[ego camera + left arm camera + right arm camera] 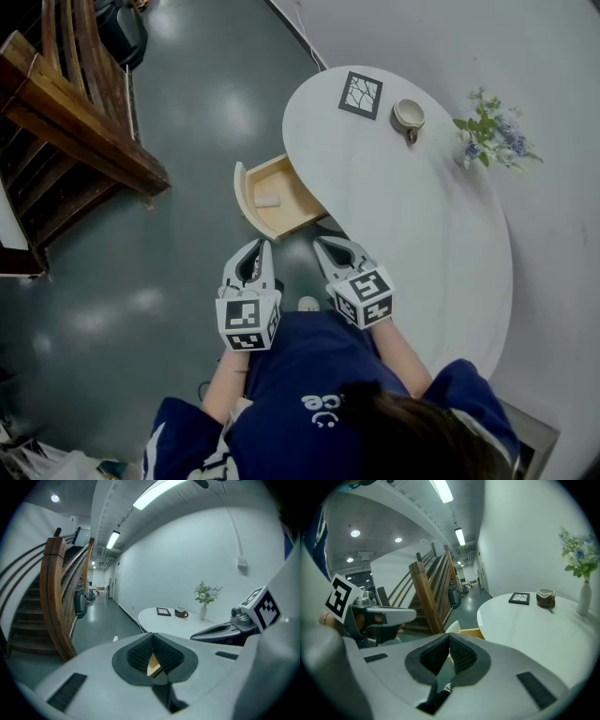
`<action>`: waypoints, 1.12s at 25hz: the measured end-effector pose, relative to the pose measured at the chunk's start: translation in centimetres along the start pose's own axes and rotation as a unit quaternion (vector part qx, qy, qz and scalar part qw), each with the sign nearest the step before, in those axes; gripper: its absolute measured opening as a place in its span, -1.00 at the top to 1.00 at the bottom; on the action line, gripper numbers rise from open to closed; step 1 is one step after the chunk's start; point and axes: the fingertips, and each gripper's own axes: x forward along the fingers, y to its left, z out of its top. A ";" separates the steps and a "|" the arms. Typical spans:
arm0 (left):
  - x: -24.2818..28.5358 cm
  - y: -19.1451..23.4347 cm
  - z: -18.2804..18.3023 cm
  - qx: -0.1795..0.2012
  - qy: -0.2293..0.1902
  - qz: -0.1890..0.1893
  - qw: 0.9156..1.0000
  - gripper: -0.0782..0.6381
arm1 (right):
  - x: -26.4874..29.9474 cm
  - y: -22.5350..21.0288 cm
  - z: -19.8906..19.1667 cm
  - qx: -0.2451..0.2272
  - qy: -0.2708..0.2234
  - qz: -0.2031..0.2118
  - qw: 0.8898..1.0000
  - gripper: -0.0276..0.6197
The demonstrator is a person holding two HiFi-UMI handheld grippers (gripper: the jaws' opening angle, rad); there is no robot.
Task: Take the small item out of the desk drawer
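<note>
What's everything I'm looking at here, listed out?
table: one, white, right of centre
drawer: one, pale wood, pulled open at table's left edge
small item: one, white, inside the drawer
framed picture: one, black, tabletop's far end
cup: one, brown and cream, beside the picture
vase of flowers: one, white, tabletop's right edge
staircase: one, brown wood, upper left
left tool: one, grey, shut, below the drawer
right tool: one, grey, shut, beside the left tool
</note>
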 end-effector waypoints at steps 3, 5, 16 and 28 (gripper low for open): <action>1.6 2.4 0.5 -0.001 0.004 -0.010 1.000 0.77 | 2.3 0.3 1.0 -0.010 0.011 -0.002 1.000 0.89; 2.7 3.7 1.0 -0.001 0.006 -0.021 1.000 0.77 | 3.6 0.3 1.7 -0.007 0.015 -0.010 1.000 0.89; 7.5 11.3 3.6 0.008 0.013 -0.066 0.998 0.77 | 10.2 -1.0 3.5 0.005 0.056 -0.061 0.997 0.89; 9.9 15.2 4.5 -0.002 0.020 -0.080 0.997 0.77 | 14.1 -1.0 4.0 -0.020 0.098 -0.068 0.993 0.89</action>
